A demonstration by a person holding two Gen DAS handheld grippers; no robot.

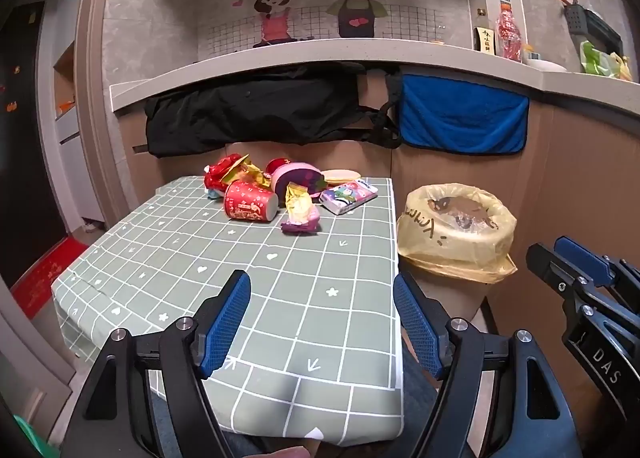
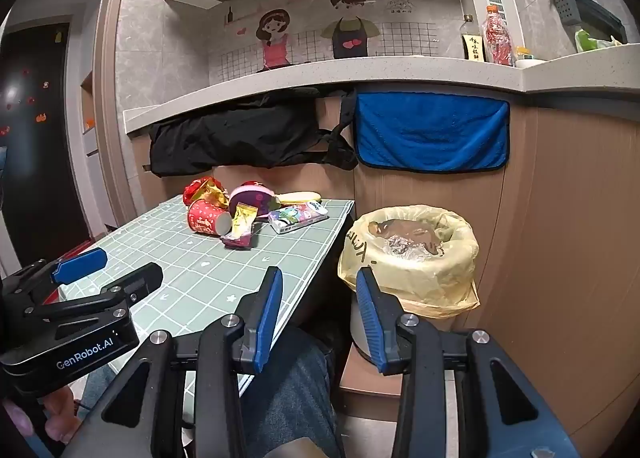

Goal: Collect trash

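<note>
A pile of trash lies at the far end of the green checked table (image 1: 240, 278): a red paper cup (image 1: 250, 202) on its side, a yellow and purple wrapper (image 1: 301, 214), a tissue pack (image 1: 348, 194), red and gold wrappers (image 1: 228, 172) and a pink and purple round container (image 1: 298, 178). A bin with a yellow bag (image 1: 456, 230) stands right of the table; it also shows in the right wrist view (image 2: 412, 254). My left gripper (image 1: 322, 290) is open and empty over the table's near end. My right gripper (image 2: 320, 290) is open and empty, between the table edge and the bin.
A counter (image 1: 320, 58) runs behind the table, with a black cloth (image 1: 248, 118) and a blue towel (image 1: 460, 118) hanging from it. Bottles (image 1: 508, 34) stand on the counter. A wooden panel wall (image 2: 568, 218) is on the right. My leg in jeans (image 2: 292, 390) is below.
</note>
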